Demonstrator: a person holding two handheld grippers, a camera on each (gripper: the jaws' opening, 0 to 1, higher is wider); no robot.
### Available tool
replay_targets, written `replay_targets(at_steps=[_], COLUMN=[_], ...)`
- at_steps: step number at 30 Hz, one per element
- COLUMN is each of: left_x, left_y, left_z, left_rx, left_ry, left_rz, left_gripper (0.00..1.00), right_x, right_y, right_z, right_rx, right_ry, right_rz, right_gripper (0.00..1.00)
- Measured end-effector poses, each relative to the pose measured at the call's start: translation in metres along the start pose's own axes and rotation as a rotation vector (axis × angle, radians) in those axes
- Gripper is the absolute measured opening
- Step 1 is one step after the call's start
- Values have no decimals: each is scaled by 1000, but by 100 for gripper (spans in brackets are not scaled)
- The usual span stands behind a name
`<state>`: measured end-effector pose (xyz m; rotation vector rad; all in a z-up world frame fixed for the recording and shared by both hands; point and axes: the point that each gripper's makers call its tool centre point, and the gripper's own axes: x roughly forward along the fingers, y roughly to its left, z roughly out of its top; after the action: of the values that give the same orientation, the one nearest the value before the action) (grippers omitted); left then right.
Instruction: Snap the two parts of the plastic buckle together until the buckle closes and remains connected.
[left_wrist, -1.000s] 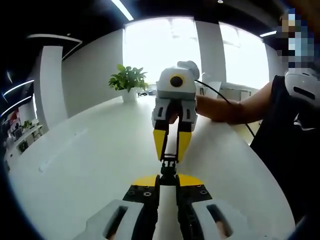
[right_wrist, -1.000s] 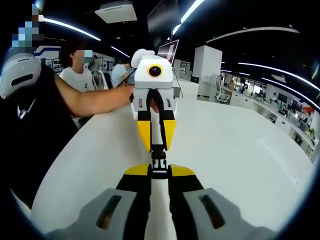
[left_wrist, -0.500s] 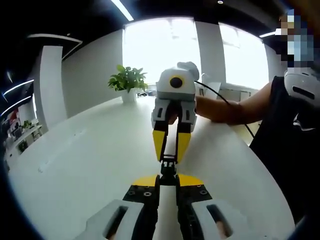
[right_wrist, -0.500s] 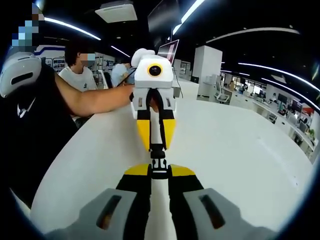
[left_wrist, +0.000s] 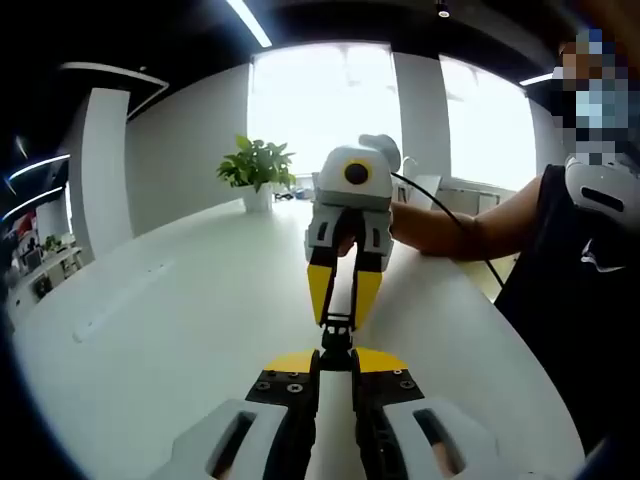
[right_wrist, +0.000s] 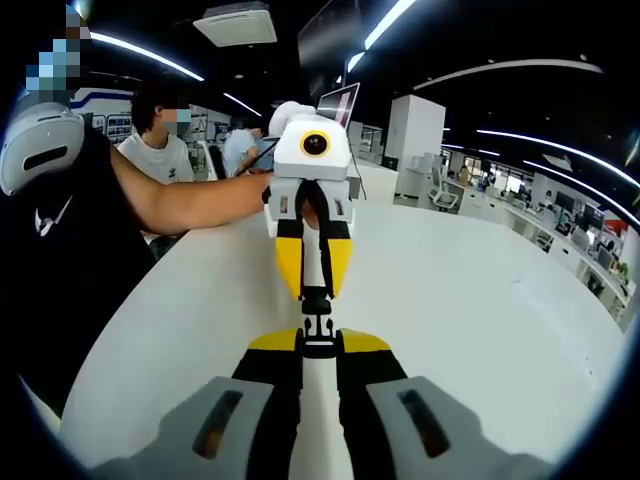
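Spanning both views, a broad white table (left_wrist: 150, 330), with a potted plant (left_wrist: 256, 167) at its far edge in the left gripper view. Facing tip to tip above that table, left gripper (left_wrist: 336, 358) and right gripper (right_wrist: 318, 345), each with jaws pressed onto one end of the black plastic buckle (right_wrist: 317, 322). Held between the two sets of yellow tips above the table, buckle (left_wrist: 336, 335) halves touching; whether latched, cannot tell.
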<state>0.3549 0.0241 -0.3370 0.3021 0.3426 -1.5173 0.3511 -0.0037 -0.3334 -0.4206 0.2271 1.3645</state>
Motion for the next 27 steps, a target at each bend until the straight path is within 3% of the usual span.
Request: replay_targets(at_steps=[27], left_x=[6], left_y=[-21], left_z=[0], left_rx=[15], left_ry=[4], left_rz=[-14], left_gripper=[10], right_x=[-2], right_y=[1], right_z=[1], right_rx=[-6], right_ry=[-2], right_rz=[2], right_gripper=[11])
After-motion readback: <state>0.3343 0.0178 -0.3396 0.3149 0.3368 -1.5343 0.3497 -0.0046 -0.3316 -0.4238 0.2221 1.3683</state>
